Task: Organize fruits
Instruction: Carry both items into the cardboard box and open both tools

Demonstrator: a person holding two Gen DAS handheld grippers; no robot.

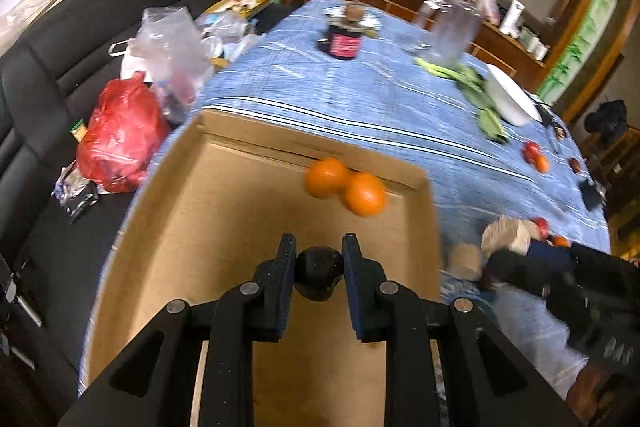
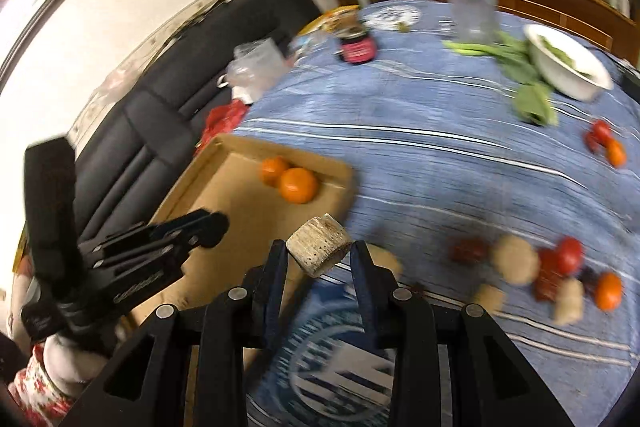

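Hovering over the box [image 1: 224,227], left claw [image 1: 319,267] grips dark fruit [image 1: 319,277].

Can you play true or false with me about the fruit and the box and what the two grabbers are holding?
1. Two oranges lie in the cardboard box. True.
2. The left gripper is empty. False: it grips a small dark round fruit.
3. The right gripper holds a pale, speckled round chunk. True.
4. The white bowl sits inside the box. False: it sits on the blue tablecloth, far from the box.
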